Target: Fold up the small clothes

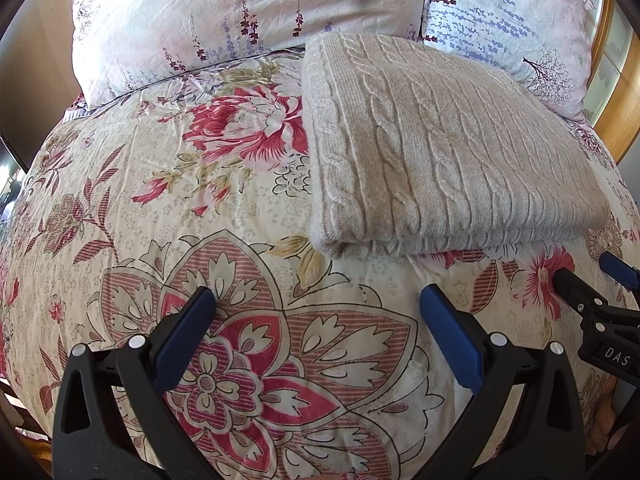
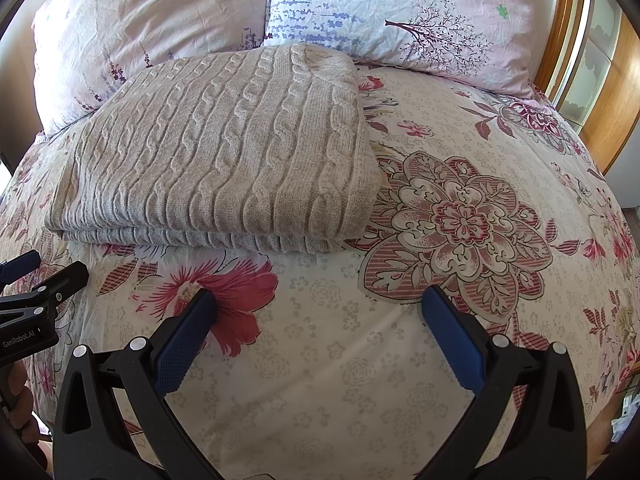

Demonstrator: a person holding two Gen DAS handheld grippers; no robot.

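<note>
A beige cable-knit sweater point(image 1: 440, 148) lies folded into a thick rectangle on the floral bedspread point(image 1: 168, 216), its far end against the pillows. My left gripper point(image 1: 318, 300) hovers open over the spread just in front of the sweater's near left corner, holding nothing. In the right wrist view the same sweater point(image 2: 224, 152) sits ahead and to the left. My right gripper point(image 2: 320, 300) is open too, empty, a little short of the sweater's near right corner. Each gripper shows at the edge of the other's view: right gripper point(image 1: 596, 288), left gripper point(image 2: 40, 276).
Two pale lavender-print pillows point(image 1: 240, 12) point(image 2: 400, 12) lie across the head of the bed. A wooden bed frame point(image 2: 612, 92) runs along the right side. A hand point(image 2: 20, 396) holds the left tool. The bedspread point(image 2: 460, 220) stretches right of the sweater.
</note>
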